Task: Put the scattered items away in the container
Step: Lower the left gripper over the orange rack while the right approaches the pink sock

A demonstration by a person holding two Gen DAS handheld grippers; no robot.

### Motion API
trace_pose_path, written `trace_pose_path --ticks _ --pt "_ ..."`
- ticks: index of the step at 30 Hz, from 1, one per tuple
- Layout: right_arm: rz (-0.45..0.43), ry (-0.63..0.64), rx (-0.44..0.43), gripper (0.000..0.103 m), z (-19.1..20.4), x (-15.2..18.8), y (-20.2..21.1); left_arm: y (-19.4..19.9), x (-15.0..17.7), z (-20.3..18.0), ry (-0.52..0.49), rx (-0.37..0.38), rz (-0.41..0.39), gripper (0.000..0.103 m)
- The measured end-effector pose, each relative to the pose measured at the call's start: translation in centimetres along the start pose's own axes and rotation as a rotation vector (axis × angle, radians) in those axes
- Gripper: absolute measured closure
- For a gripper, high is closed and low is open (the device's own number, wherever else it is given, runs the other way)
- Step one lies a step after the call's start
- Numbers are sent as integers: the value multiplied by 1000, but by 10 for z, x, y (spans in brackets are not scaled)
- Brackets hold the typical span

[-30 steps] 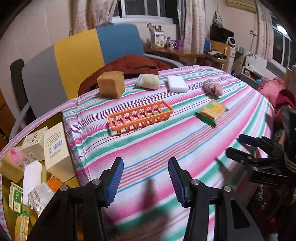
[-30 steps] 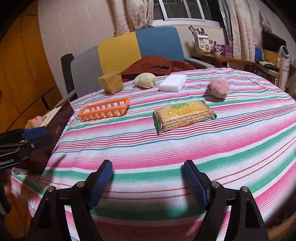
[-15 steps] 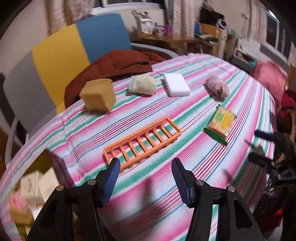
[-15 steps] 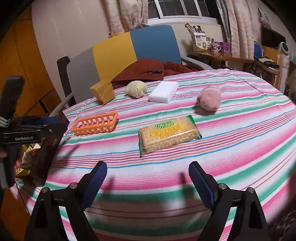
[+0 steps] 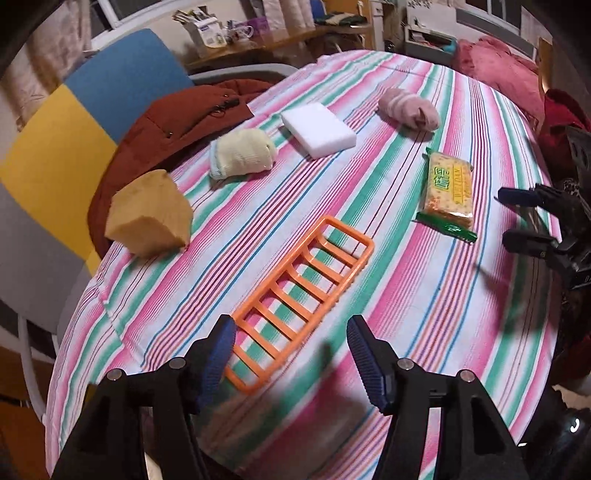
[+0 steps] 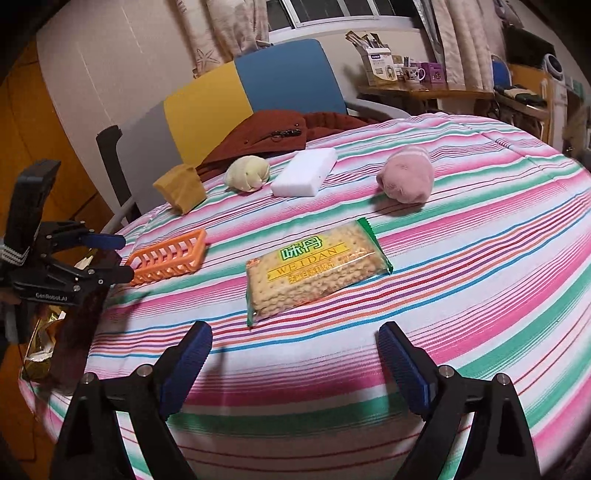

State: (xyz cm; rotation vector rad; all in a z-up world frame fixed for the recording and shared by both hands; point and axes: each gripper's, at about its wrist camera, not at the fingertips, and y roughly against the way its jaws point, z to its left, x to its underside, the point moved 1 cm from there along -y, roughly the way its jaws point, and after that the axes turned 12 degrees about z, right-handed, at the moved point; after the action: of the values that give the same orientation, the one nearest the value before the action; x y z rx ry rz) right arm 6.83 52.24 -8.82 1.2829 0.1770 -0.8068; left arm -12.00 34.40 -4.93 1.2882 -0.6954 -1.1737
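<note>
Left wrist view: gripper spread over orange basket

Left gripper (image 5: 288,347), jaws just widening, hangs empty over the orange basket (image 5: 301,284) on the striped desk (image 5: 424,302). Right gripper (image 6: 295,354), wide apart, faces the cracker packet (image 6: 314,271).

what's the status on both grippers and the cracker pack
Left gripper open, jaws just widened, over orange basket. Right gripper open, empty, short of cracker pack. Pack flat on striped tablecloth, path clear.

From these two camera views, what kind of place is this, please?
Probably a lived-in room at home, not a lab. A round table under a striped tablecloth holds household bits, a multicoloured chair draped with a brown jacket stands behind it, and curtains hang at a window.
</note>
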Motion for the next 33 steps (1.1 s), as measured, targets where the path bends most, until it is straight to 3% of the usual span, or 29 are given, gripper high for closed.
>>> trace_pose_path --ticks 6,11,18,21,25,27,29,33 --pt "-27 -40 -3 11 -13 -14 5 -19 -9 1 -56 41 24 35" --pt "-35 -77 30 10 -26 -45 17 -29 -12 -1 -95 62 36 33" --pt "82 -62 135 10 -41 -110 18 -21 -13 5 -110 110 -7 33" --pt "149 5 213 10 -44 -126 8 -8 -12 11 -112 135 -51 33" --pt "189 270 307 10 -21 -131 -1 -4 -17 18 -142 117 -43 33" --pt "193 365 303 10 -12 -132 -4 -5 -19 18 -164 125 -20 33" --pt "211 395 285 9 -13 -137 -8 -11 -22 17 -189 120 0 33" --pt "243 320 260 9 -31 -149 -18 -20 -26 9 -244 98 23 32"
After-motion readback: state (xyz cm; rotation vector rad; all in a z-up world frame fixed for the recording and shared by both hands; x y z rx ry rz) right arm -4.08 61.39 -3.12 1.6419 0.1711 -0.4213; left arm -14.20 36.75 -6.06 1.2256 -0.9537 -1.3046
